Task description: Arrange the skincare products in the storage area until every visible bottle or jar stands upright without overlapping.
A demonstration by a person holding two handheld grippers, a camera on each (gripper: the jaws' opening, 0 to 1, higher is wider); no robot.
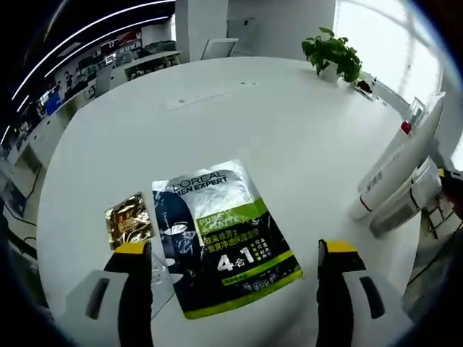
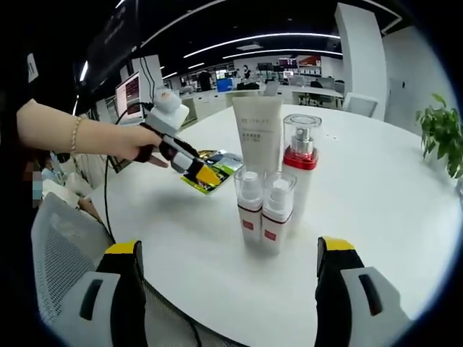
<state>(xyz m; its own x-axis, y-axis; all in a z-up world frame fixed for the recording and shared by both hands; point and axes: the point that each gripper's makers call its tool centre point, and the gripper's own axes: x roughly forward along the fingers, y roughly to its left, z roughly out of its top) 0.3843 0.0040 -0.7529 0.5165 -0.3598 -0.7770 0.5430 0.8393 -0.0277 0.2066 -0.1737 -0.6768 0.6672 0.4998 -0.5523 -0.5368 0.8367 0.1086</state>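
Left tongs (image 1: 235, 264) spread over sachet (image 1: 224, 238) reading "L'OREAL MEN EXPERT".

on the table (image 2: 376, 188) two small bottles (image 2: 262, 206) stand side by side before a tube (image 2: 257, 134) and a pump bottle (image 2: 301, 155); sachets (image 1: 217, 231) lie flat well apart.

The round white table (image 1: 289, 130) looks smooth and faintly glossy, catching soft window light. On it a black, silver and green face-mask sachet (image 1: 221, 235) is shiny foil-like film, and the small gold sachet (image 1: 129, 220) beside it is crinkled metallic foil. The tall white squeeze tube (image 2: 257, 134) seems matt soft plastic. The red-collared pump bottle (image 2: 301, 163) carries a clear glossy cap, as do the two small white spray bottles (image 2: 264, 206), their bodies smooth plastic. The yellow-tipped grey left gripper (image 1: 235, 296) looks like matt hard plastic
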